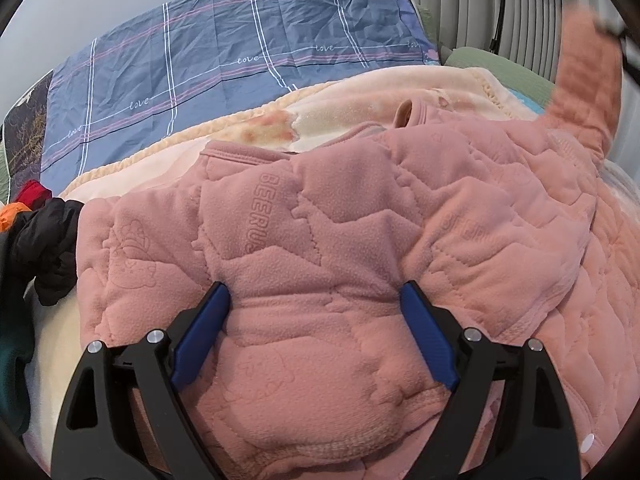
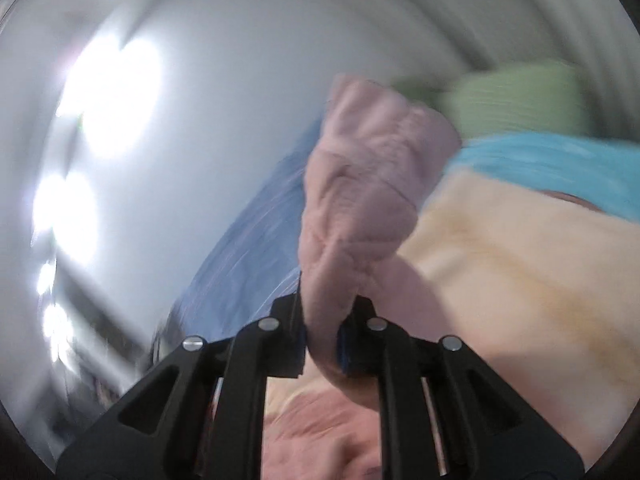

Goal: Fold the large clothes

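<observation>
A pink quilted fleece jacket (image 1: 360, 220) lies spread on the bed, filling most of the left wrist view. My left gripper (image 1: 316, 292) is open, its blue pads pressed down on the jacket's near part with fabric bulging between them. One sleeve (image 1: 584, 80) is lifted at the far right of that view. My right gripper (image 2: 324, 320) is shut on that pink sleeve (image 2: 360, 200), which sticks up from the jaws. The right wrist view is blurred by motion.
A cream blanket (image 1: 160, 160) lies under the jacket, over a blue plaid sheet (image 1: 200, 52). Dark and orange clothes (image 1: 44, 240) are piled at the left. A green pillow (image 2: 512, 92), a turquoise cloth (image 2: 540, 164) and a ribbed wall panel (image 1: 480, 0) are at the far right.
</observation>
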